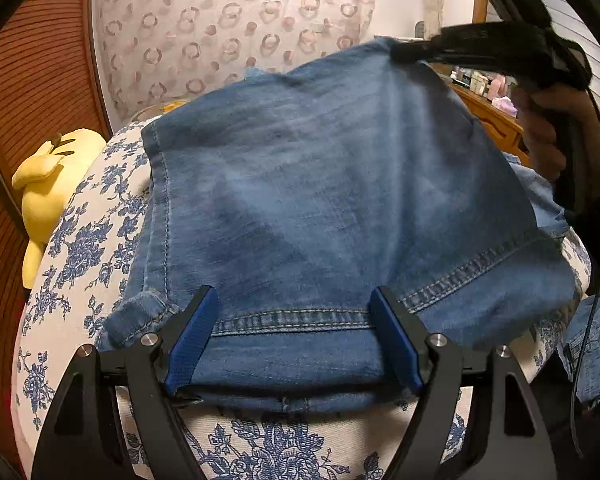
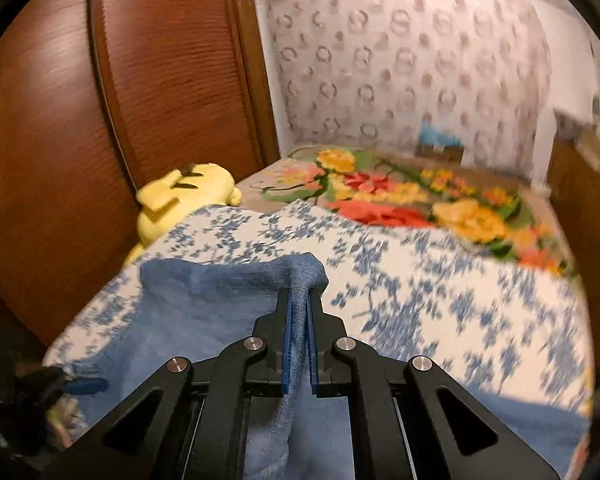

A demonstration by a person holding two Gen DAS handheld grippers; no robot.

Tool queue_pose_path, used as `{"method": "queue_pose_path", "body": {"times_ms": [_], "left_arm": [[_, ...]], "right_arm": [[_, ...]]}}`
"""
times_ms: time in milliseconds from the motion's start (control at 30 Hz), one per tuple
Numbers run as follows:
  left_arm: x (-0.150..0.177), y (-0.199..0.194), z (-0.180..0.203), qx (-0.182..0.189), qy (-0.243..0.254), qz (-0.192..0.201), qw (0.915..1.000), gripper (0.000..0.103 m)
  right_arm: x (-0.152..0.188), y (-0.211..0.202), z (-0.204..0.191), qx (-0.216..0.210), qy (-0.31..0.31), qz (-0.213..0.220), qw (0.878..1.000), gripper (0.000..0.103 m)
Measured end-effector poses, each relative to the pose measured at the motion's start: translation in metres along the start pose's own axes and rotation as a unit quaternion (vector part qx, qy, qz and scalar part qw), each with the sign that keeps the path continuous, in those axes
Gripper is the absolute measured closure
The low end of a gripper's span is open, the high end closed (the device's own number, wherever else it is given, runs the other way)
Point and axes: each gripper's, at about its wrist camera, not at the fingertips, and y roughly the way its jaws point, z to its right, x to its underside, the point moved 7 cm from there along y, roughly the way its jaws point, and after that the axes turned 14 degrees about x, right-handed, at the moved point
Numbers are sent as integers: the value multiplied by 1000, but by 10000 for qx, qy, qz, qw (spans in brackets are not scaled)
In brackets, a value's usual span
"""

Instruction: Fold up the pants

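Blue denim pants (image 1: 320, 200) lie partly folded on a bed with a blue floral sheet (image 1: 84, 248). My left gripper (image 1: 294, 312) is open, its blue-padded fingers (image 1: 192, 336) standing apart over the near seamed edge of the pants. My right gripper (image 2: 299, 300) is shut on a pinch of the denim (image 2: 236, 280) and holds it lifted above the sheet (image 2: 420, 280). In the left wrist view the right gripper (image 1: 404, 50) shows at the top right, holding the far edge of the pants up, with the hand behind it.
A yellow plush toy (image 1: 48, 184) lies at the bed's left edge against a wooden headboard (image 1: 32, 60); it also shows in the right wrist view (image 2: 180, 196). A bright flowered blanket (image 2: 420, 200) covers the far bed. A wooden dresser (image 1: 496, 120) with small items stands at right.
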Motion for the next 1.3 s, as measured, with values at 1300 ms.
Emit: {"method": "queue_pose_path", "body": {"times_ms": [1300], "left_arm": [[-7, 1, 15, 27, 152, 50, 9999, 24]], "right_arm": [[132, -57, -10, -611, 200, -848, 9943, 100]]}}
